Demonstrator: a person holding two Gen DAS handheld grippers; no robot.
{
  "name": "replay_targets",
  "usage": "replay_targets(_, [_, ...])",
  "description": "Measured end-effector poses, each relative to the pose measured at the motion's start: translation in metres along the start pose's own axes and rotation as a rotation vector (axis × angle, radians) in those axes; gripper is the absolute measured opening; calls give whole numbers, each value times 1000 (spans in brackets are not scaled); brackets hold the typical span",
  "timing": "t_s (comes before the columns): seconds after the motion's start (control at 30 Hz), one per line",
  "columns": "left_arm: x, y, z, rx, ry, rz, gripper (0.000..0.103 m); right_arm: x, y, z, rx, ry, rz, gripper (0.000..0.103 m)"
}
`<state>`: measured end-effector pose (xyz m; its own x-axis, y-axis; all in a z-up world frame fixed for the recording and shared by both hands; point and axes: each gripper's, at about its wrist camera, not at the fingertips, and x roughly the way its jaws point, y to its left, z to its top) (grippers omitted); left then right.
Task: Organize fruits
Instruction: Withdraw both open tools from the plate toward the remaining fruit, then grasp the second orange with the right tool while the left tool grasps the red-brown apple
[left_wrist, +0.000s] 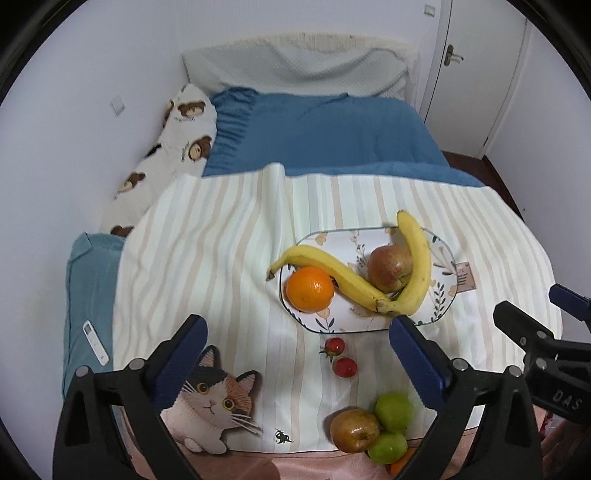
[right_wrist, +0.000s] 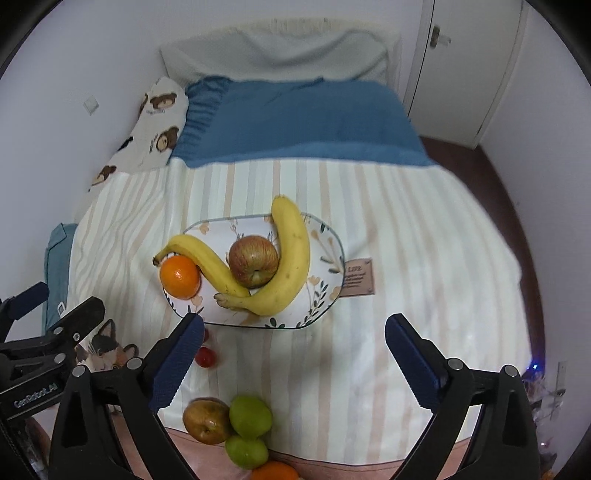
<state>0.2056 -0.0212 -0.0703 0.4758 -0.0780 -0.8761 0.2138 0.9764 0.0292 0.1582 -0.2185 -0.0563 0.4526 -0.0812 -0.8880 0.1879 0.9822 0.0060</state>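
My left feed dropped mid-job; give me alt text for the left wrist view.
The open left gripper hovers over a striped bedspread, holding nothing. Ahead, a floral tray holds two bananas, an orange and a red apple; two small red fruits, two green apples and a brownish apple lie nearer.

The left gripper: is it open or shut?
Open: the left gripper has its blue fingers far apart, with nothing between them.

Plate (left_wrist: 443, 295) holds bananas (left_wrist: 354, 284), orange (left_wrist: 309, 288) — claw (left_wrist: 299, 339) open.
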Motion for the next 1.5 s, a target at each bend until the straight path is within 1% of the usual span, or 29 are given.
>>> replay_targets(0.1, [-21,0,-3,-6,-44,1,101,-23,1,-4,-4,-41,-4,101])
replay_targets(0.33, [-55,0,-12,-11,-108,-1,101,-67,0,-18,22,-106,24,101])
replay_targets(0.47, [-63,1,-20,-15,-110,-9,101,-83,1,-26,40,-128,49,101])
replay_targets(0.57, [-62,2,-29,-14,-97,-7,101,-88,1,-33,58,-124,71,101])
replay_targets(0.63, [-57,2,-41,-10,-76,-1,101,-84,-1,-42,74,-102,84,102])
replay_targets(0.7, [-49,2,-54,0,-54,5,101,-73,-4,-55,85,-58,104,103])
replay_targets(0.87, [-6,-1,-97,50,100,33,101,-10,-15,-107,159,161,186,103])
replay_targets(0.97, [25,-6,-121,92,181,59,101,34,-17,-149,201,303,212,103])
replay_targets(1.0, [31,-6,-127,101,199,58,101,46,-16,-160,206,335,211,103])
replay_targets(1.07, [47,-9,-137,104,261,28,101,70,-14,-186,216,404,219,103])
replay_targets(1.13, [60,-10,-143,82,306,-18,101,86,-13,-205,234,445,226,102])
replay_targets(1.17, [63,-11,-145,80,316,-27,101,93,-12,-212,241,459,228,100])
replay_targets(1.23, [70,-17,-145,84,328,-43,101,107,-10,-226,253,476,222,94])
replay_targets(1.3, [78,-24,-144,87,342,-59,101,119,-7,-236,240,492,204,78])
replay_targets(1.37, [88,-35,-142,100,364,-80,101,122,-2,-243,210,482,177,76])
replay_targets(1.4, [93,-41,-140,112,376,-85,101,121,-1,-245,192,479,156,68])
replay_targets(1.5, [118,-64,-137,189,428,-94,101,115,-3,-252,181,467,151,67])
